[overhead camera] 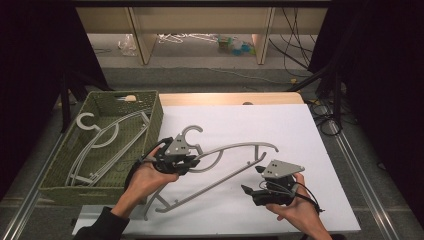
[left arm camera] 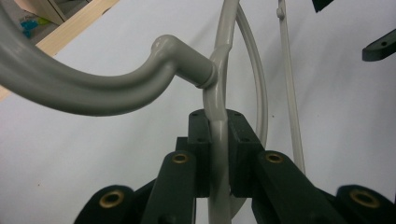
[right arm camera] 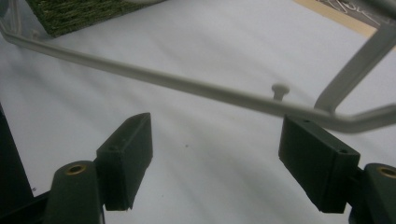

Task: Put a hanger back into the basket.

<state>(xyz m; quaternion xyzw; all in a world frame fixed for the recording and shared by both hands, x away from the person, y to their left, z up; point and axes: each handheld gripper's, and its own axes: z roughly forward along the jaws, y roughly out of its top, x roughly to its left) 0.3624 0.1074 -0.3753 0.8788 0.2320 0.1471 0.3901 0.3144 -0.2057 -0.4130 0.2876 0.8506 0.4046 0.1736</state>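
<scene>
A grey plastic hanger (overhead camera: 225,172) lies across the white table top (overhead camera: 280,125), its hook (overhead camera: 192,131) toward the basket. My left gripper (overhead camera: 194,161) is shut on the hanger's upper arm just below the hook's neck; in the left gripper view the grey bar (left arm camera: 218,154) is pinched between the black pads. My right gripper (overhead camera: 251,184) stands open near the hanger's right end. In the right gripper view the bottom bar (right arm camera: 187,86) runs just beyond its open fingertips (right arm camera: 128,154), with nothing between them.
A green woven basket (overhead camera: 155,107) at the left holds another grey hanger (overhead camera: 107,140). The table's wooden far edge (overhead camera: 230,98) lies behind. Cables and shelving legs stand on the floor beyond.
</scene>
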